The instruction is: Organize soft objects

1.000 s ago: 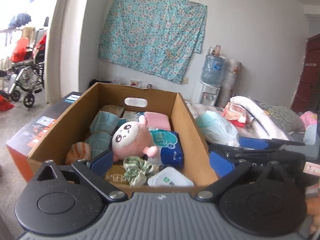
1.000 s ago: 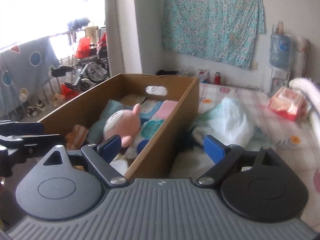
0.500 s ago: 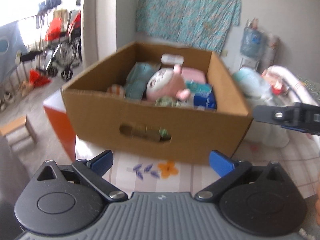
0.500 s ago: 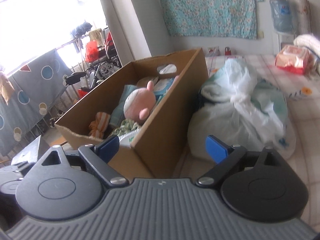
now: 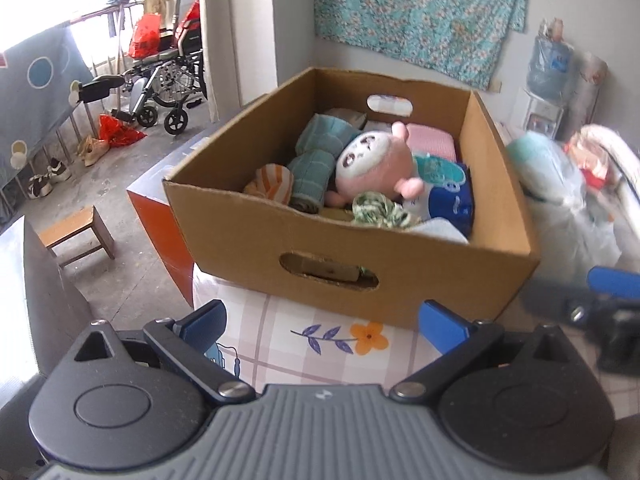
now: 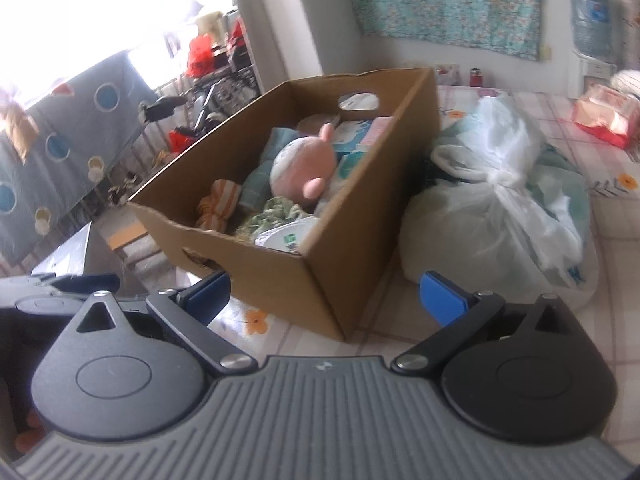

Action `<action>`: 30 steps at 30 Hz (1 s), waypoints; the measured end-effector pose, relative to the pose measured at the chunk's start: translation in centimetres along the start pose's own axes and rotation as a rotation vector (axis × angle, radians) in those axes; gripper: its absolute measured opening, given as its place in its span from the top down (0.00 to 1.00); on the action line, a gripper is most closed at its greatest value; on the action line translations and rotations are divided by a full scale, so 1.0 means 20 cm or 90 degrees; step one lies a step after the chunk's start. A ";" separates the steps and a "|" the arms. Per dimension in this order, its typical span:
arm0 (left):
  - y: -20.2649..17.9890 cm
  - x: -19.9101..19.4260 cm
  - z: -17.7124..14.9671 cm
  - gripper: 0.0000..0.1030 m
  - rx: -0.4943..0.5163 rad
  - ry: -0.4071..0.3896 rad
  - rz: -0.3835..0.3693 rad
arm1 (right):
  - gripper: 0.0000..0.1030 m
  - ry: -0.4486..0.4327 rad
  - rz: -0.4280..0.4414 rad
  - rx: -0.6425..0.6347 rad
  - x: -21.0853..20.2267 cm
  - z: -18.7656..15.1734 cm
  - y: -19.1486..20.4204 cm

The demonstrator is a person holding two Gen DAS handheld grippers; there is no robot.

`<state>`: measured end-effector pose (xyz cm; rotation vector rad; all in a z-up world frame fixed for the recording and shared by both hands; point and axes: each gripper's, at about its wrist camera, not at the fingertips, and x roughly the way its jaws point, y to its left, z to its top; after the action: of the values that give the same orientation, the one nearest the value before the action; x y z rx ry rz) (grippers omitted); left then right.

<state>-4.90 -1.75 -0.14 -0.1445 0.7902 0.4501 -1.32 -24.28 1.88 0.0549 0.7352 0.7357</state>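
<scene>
No legible text — anywhere.

Sitting in view: one cardboard box [image 5: 400, 280], holding one pink plush toy [image 5: 376, 168], two rolled teal towels [image 5: 316, 168], one striped orange cloth [image 5: 272, 184], one green scrunchie [image 5: 376, 210]; lying beside it, one tied plastic bag [image 6: 496, 216].

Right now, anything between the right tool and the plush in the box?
Yes. The right tool is open and empty, low in front of the box's near corner. That cardboard wall stands between it and the pink plush; from above, nothing covers the plush.
</scene>
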 end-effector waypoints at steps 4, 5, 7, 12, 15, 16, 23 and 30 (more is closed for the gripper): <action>0.01 -0.01 0.01 0.00 -0.002 0.001 0.004 | 0.01 0.015 -0.010 -0.026 0.04 0.01 0.04; 0.00 -0.01 0.02 0.00 -0.002 0.003 0.004 | 0.01 0.017 -0.010 -0.028 0.05 0.01 0.04; 0.00 -0.01 0.02 0.00 -0.001 0.005 0.009 | 0.01 0.023 -0.011 -0.029 0.07 0.01 0.04; 0.00 0.00 0.02 0.00 -0.004 0.005 0.006 | 0.01 0.024 -0.033 -0.038 0.08 0.03 0.03; 0.00 0.00 0.02 0.00 -0.004 0.005 0.008 | 0.01 0.024 -0.043 -0.044 0.08 0.03 0.04; 0.00 0.00 0.01 0.00 -0.004 0.005 0.008 | 0.01 0.024 -0.046 -0.046 0.08 0.04 0.04; 0.00 0.00 0.02 0.00 -0.005 0.006 0.008 | 0.01 0.026 -0.058 -0.051 0.08 0.04 0.03; 0.00 0.00 0.02 0.00 -0.004 0.006 0.010 | 0.01 0.026 -0.065 -0.056 0.08 0.05 0.04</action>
<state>-4.58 -1.55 0.10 -0.1464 0.7994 0.4664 -0.43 -22.55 1.90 -0.0774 0.7382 0.6719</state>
